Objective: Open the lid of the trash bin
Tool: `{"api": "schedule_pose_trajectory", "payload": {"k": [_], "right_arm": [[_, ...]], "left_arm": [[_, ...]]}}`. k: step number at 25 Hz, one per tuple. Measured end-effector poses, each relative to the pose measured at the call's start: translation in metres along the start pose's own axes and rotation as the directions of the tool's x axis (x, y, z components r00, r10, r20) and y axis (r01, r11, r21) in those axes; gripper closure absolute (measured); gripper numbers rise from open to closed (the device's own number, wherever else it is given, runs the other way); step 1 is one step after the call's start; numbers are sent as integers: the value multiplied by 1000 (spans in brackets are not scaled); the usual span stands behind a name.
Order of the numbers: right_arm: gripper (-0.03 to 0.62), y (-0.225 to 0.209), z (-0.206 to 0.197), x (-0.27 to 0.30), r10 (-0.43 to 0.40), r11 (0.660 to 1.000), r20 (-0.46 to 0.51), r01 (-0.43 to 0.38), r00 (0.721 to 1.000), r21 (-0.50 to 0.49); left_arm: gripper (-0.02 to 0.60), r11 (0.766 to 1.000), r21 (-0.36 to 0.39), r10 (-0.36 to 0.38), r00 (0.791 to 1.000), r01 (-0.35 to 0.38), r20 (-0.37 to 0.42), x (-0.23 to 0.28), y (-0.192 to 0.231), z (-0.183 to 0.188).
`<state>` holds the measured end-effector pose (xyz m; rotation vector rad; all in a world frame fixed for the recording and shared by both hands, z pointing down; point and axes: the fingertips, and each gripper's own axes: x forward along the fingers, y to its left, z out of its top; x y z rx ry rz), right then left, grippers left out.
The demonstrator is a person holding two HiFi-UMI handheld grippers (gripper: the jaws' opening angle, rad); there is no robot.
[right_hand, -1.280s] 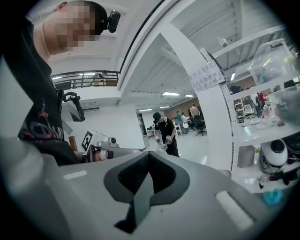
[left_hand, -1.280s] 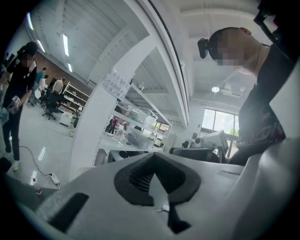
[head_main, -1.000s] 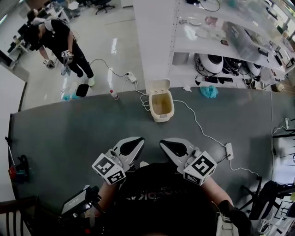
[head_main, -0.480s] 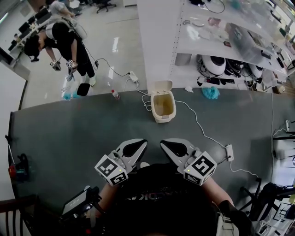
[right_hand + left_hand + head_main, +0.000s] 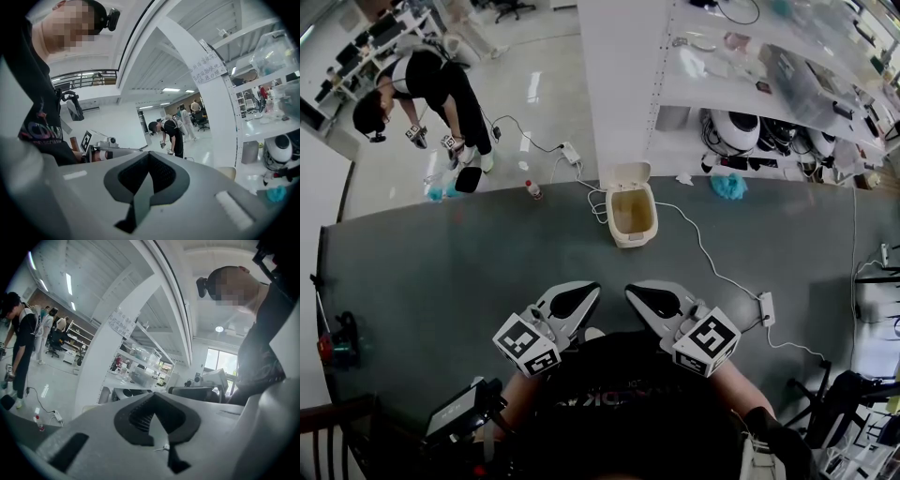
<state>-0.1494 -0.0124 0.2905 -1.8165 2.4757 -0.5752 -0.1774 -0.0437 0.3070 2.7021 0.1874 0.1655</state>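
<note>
Standing near the far edge of the dark grey rectangular surface (image 5: 431,272), about midway along that edge, the small cream plastic trash bin (image 5: 631,217) is already open. Its hinged cream lid (image 5: 624,174) stands upright on the far side and exposes a yellowish interior. A thin white cable (image 5: 703,253) runs across the surface from beside the bin to a white power strip (image 5: 766,307) lying toward the right edge.

The left claw (image 5: 570,300) and the right claw (image 5: 653,300) sit side by side at the near edge, close to the operator's body. Both are well apart from the bin and neither touches it.

- Left claw: the left gripper view shows the two jaws closed, black pads meeting along a seam, with nothing between them.
- Right claw: the right gripper view shows the same condition, jaws together and empty.

Beyond the far left corner, a person in dark clothing (image 5: 431,80) bends over the pale glossy floor (image 5: 544,84). A teal cloth (image 5: 725,185) lies just past the far edge, to the right of the bin. A red-and-black object (image 5: 333,339) sits at the left edge.
</note>
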Motion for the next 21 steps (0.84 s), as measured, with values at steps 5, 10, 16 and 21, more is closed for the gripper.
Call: {"api": "schedule_pose_trajectory", "payload": {"k": [5,10,16,21], "right_arm": [[586,-3,0,-3,-4,1000,-2,4,1000,2],[586,-2,-2,-8,1,1000,-1,-1,1000,0],[586,0,-3,-10,0,1000,0,0,1000,2],[588,-1,-7,-13,-5,1000,-2,5,1000,12]], "left_arm": [[577,1000,6,15,1000,-15,17,1,0,4],[577,1000,11,18,1000,-18,18,2,-6,2],[577,1000,10,16,1000,-17,18,1,-9,0],[577,1000,3,15,1000,-15,19,1,-12,-3]]}}
